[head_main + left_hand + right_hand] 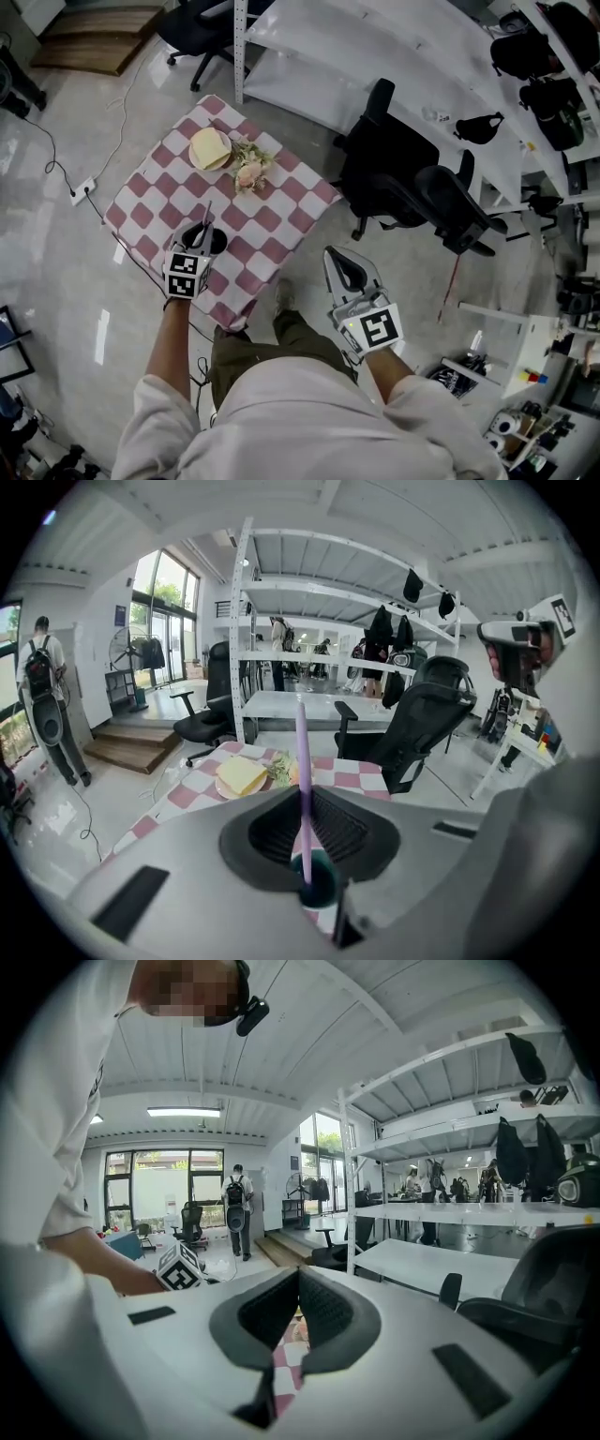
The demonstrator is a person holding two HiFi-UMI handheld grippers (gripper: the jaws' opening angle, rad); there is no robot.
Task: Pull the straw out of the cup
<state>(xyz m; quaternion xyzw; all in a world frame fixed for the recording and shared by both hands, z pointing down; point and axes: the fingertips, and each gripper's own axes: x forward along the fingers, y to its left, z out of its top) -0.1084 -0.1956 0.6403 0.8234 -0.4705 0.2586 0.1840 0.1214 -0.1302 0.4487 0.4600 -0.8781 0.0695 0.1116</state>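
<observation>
A lilac straw [302,752] stands upright with its lower end in a dark teal cup [319,885] just below the jaws. My left gripper [302,794] is shut on the straw partway up its length. In the head view this gripper [203,232] hangs over the near corner of the checked table [272,220], the straw [207,216] shows as a thin pale line, and the cup is mostly hidden under the jaws. My right gripper [343,270] is held off the table's right side, jaws shut with nothing between them [298,1277].
A plate with a yellow slab of food [210,148] and a small bunch of flowers [248,169] lie at the table's far side. Black office chairs [412,192] stand to the right, white shelving [375,56] behind. A person with a backpack [45,700] stands far left.
</observation>
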